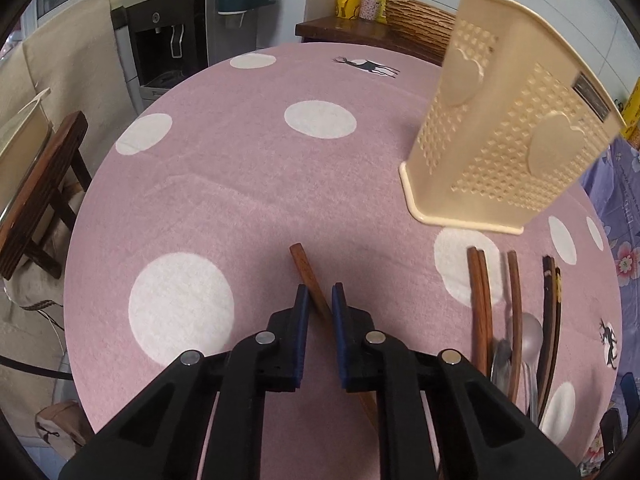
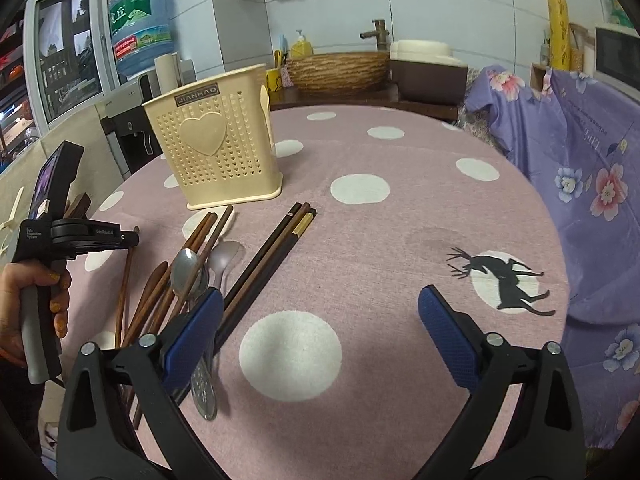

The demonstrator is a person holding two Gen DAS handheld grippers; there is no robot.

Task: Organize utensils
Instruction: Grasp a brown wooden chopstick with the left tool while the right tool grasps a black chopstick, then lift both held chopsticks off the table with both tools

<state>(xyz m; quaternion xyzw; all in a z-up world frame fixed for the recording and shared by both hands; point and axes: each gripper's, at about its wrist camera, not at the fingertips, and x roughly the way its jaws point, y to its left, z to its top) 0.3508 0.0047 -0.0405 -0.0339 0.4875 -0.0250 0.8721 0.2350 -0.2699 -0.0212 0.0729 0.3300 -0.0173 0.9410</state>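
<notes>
Barely started, pretty much everything still out on the tablecloth (image 2: 400,240).
Left gripper (image 1: 320,300) clamped on one wooden chopstick (image 1: 306,268); right gripper (image 2: 320,320) wide apart over spoons (image 2: 188,268) and chopsticks (image 2: 276,240) beside the holder (image 2: 212,148).

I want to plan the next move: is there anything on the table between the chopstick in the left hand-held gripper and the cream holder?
Nothing visible: only bare pink tablecloth lies between the chopstick and the holder.

Holder (image 2: 216,148) stands at back of table (image 2: 400,208) — utensils (image 2: 224,264) lie w/ tips just before it.
</notes>
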